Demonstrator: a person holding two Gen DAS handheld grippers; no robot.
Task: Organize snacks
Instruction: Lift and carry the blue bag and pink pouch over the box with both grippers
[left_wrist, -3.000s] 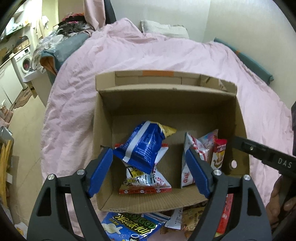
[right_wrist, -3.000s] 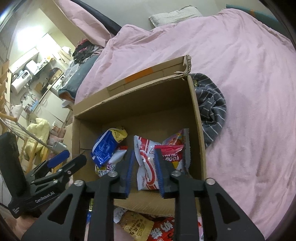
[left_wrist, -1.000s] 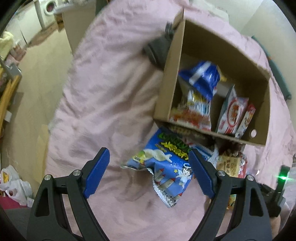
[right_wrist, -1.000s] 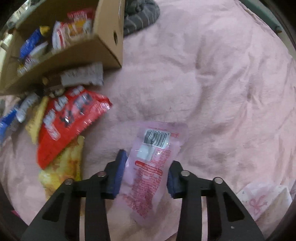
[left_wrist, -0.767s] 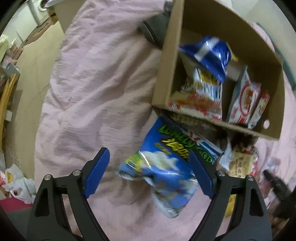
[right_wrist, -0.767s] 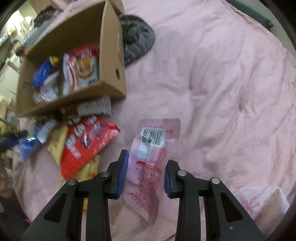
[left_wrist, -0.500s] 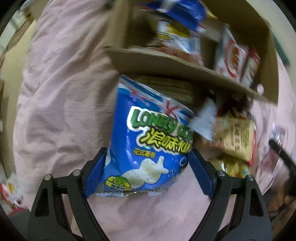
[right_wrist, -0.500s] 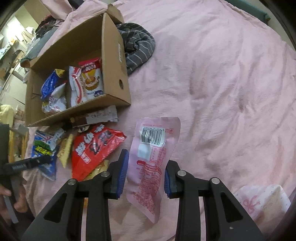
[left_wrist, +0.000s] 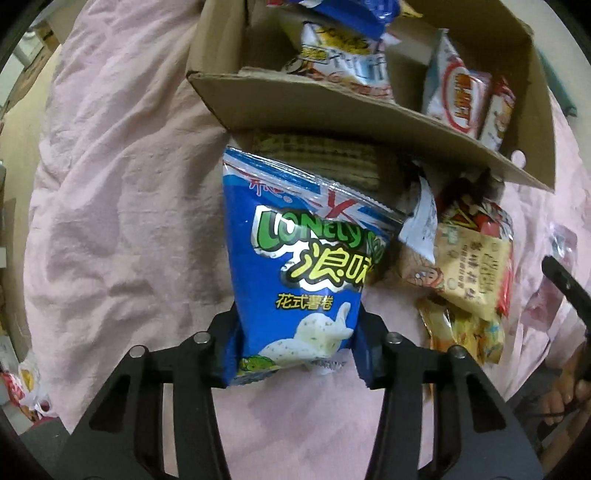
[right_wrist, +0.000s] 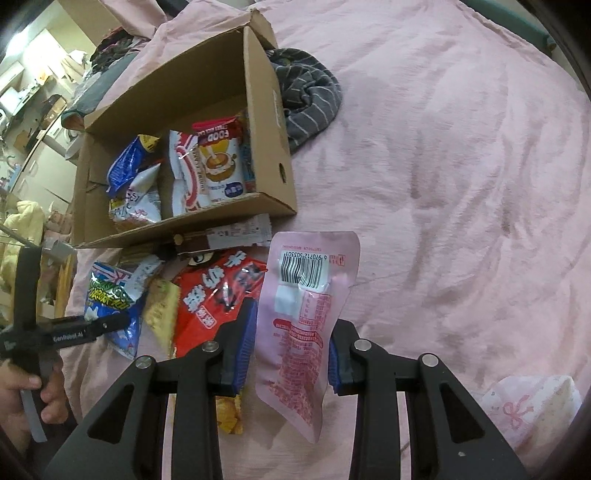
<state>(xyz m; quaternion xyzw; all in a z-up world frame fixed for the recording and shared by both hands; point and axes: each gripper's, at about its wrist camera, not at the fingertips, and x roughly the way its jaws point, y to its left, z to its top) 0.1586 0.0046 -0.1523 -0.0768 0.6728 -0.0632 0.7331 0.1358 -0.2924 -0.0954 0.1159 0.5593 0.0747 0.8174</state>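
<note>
A: What does the left gripper (left_wrist: 295, 350) have?
B: Its blue pads are closed on the lower end of the blue bag (left_wrist: 295, 273), which lies on the pink cover (left_wrist: 122, 206) with its top edge against the front of the box (left_wrist: 332, 110).

A: And beside that bag?
B: To its right, a loose pile: a beige packet (left_wrist: 469, 266), a yellow bag (left_wrist: 465, 332), and a red bag (right_wrist: 214, 295) lying in front of the box.

A: What is in the box?
B: A blue packet (right_wrist: 127, 168) over a white one (right_wrist: 138, 199) on the left, two white-and-red packets (left_wrist: 458, 99) upright on the right.

A: The right gripper (right_wrist: 291, 350)?
B: Narrowed onto a pink pouch (right_wrist: 306, 325), barcode side up, held above the cover, right of the red bag. A striped grey cloth (right_wrist: 310, 96) lies just past the box's right wall.
</note>
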